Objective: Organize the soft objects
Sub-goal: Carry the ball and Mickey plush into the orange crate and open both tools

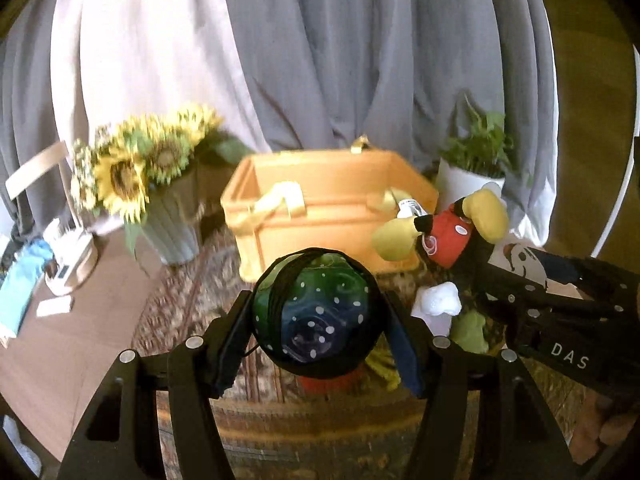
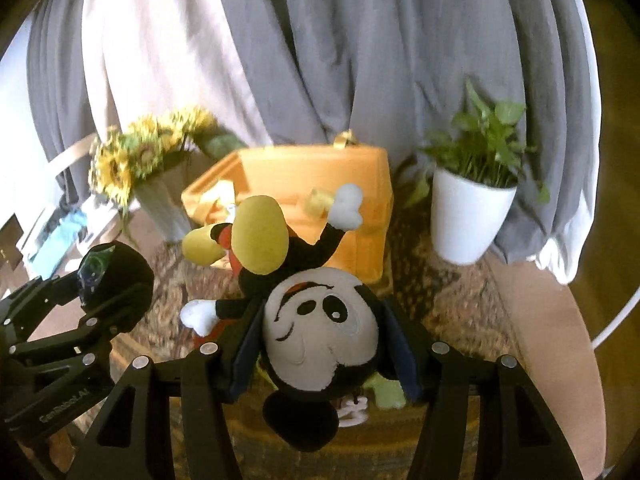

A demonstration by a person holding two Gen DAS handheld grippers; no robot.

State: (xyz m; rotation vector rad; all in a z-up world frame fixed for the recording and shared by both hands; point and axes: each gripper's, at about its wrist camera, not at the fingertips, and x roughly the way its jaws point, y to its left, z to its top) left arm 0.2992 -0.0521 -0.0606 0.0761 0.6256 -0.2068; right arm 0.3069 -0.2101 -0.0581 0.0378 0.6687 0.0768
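Behind both raised toys stands the orange box (image 1: 320, 208), between sunflower vase (image 1: 168, 216) and potted plant (image 2: 472, 208). Left gripper (image 1: 320, 312) clamps the dark ball (image 1: 316, 312); right gripper (image 2: 324, 336) clamps the upside-down mouse plush (image 2: 320, 332).

Both scenes are viewed from close behind each gripper's fingers, facing forward and slightly downward toward the orange bin (image 1: 328, 196) and the grey curtain (image 1: 360, 48) (fisheye bending is seen at the edges). The bin, sunflowers (image 2: 132, 156) and potted plant (image 2: 476, 184) are shared; each gripper is caught sideways in the other's view.
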